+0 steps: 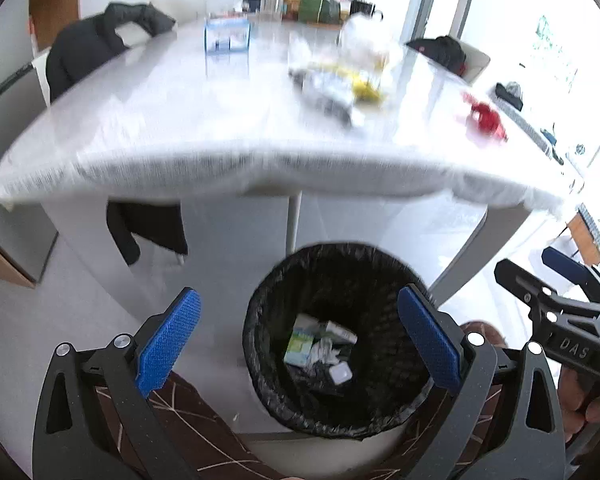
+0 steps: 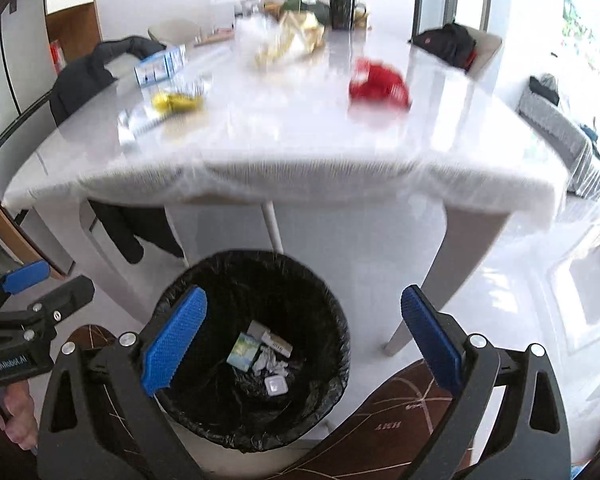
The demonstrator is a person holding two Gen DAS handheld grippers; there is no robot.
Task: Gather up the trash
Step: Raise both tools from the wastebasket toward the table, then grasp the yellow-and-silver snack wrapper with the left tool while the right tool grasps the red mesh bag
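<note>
A round bin with a black liner stands on the floor before a white table. It holds a green carton, crumpled paper and a small white tub. My left gripper is open and empty above the bin. My right gripper is open and empty over the bin's right side; it also shows in the left wrist view. On the table lie silver and yellow wrappers, a red wrapper and clear plastic bags.
A blue and white box sits at the table's far left. Jars and bottles line the far edge. A black jacket hangs on a chair at the left. A chair with a dark bag stands at the right.
</note>
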